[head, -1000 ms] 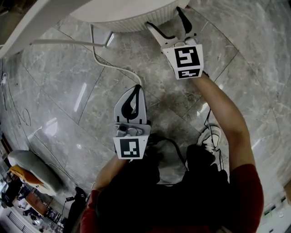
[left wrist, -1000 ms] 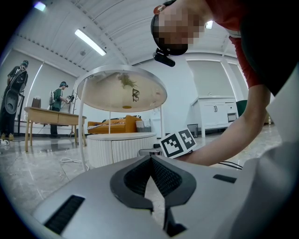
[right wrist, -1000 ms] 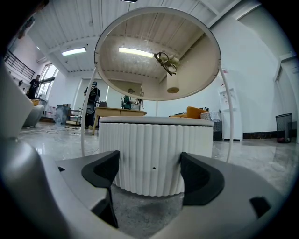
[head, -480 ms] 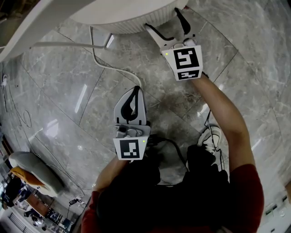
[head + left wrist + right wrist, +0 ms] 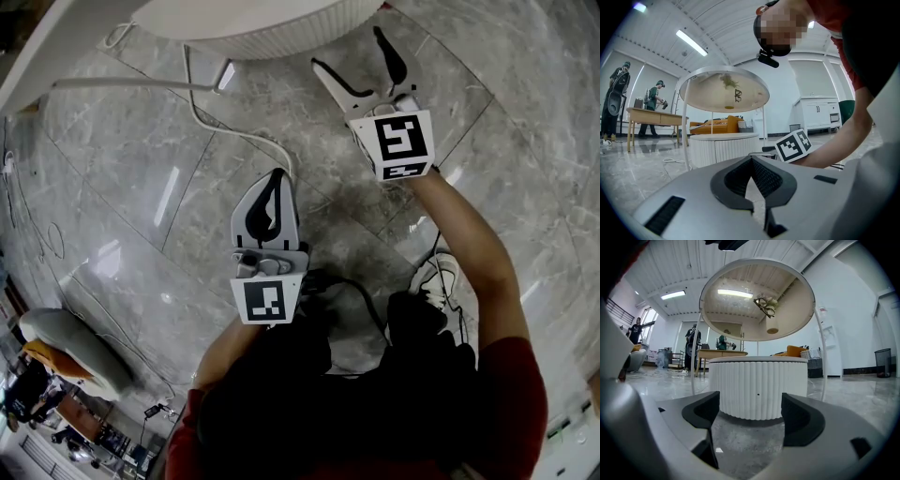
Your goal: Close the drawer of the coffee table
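The coffee table (image 5: 253,37) sat at 12 o'clock on the marble floor (image 5: 141,187), with no drawer front standing proud that I could see, so the push looked done. The right claw (image 5: 352,52), spread and empty, hung just short of it; the left claw (image 5: 277,178), pinched shut on nothing, hung nearer 6 o'clock. Next, likely, just backing off
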`<state>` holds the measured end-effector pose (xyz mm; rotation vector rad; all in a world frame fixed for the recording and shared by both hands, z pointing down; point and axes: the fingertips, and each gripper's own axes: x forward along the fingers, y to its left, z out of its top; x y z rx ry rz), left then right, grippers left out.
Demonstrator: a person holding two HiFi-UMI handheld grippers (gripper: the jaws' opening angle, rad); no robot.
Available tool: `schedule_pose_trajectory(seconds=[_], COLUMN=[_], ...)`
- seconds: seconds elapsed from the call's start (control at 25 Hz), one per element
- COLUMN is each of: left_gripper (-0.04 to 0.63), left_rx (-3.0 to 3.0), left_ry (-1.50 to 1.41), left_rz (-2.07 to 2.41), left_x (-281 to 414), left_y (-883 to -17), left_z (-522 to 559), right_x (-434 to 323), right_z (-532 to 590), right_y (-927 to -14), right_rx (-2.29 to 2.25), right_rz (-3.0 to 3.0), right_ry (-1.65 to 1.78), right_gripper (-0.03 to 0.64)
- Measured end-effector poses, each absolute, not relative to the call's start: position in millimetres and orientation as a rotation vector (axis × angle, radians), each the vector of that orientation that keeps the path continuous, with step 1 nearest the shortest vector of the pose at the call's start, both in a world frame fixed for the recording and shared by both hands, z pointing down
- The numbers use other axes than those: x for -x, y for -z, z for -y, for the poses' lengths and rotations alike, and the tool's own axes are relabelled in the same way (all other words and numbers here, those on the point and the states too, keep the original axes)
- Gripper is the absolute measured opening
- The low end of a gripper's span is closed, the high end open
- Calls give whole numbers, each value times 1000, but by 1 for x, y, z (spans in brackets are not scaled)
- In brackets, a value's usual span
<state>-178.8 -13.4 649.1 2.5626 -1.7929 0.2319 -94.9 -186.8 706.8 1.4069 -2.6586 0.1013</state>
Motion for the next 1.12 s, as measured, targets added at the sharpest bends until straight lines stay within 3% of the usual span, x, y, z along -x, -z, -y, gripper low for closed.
schedule_pose_trajectory(seconds=[1.12], left_gripper=[12], left_rx=[-2568], left_ry=[-242], left_rz=[1793], left_x=[175], left_y=[-649], left_z=[9], right_x=[-3], right_z=[37], right_y=[-726], right_rx=[-1535], right_rz=[2498], right_ry=[-285], right_gripper=[388])
